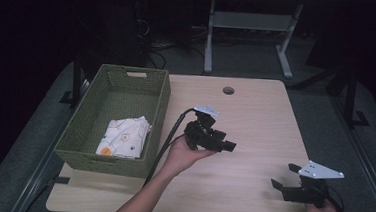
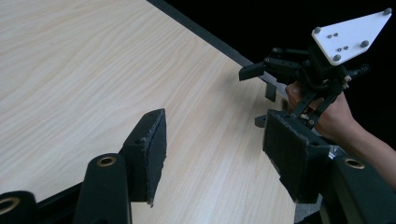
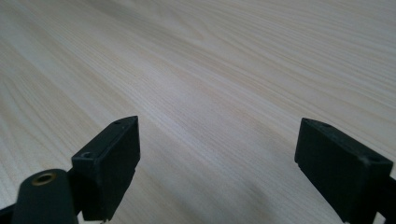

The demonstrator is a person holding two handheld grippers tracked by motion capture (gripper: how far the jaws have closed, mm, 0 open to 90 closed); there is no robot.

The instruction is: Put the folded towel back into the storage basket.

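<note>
Far to the left of both grippers stands the green basket (image 1: 112, 126) at the table's (image 1: 254, 130) left edge, and a folded patterned cloth (image 1: 123, 136) lies flat on its floor, against the near right wall. That cloth looks to be the work's thing, already stowed.

Just right of the basket, the left gripper (image 1: 225, 146) hangs over the bare middle of the table, its jaws pointing away from the basket toward the other hand. In the left gripper view its jaws stand apart with nothing but wood between the pads (image 2: 156, 140): open and empty. Its cable runs back past the basket's near right corner.

Further right, at the table's near right corner, the right gripper (image 1: 285, 178) sits low, jaws facing the left one. The right gripper view shows both jaws spread wide over empty tabletop, holding nothing.

The likeliest trouble is the left cable: a pull on that hand could snag it on the basket's corner and drag the basket toward the edge. The two grippers also face each other, so a careless inward sweep could knock jaw against jaw.
</note>
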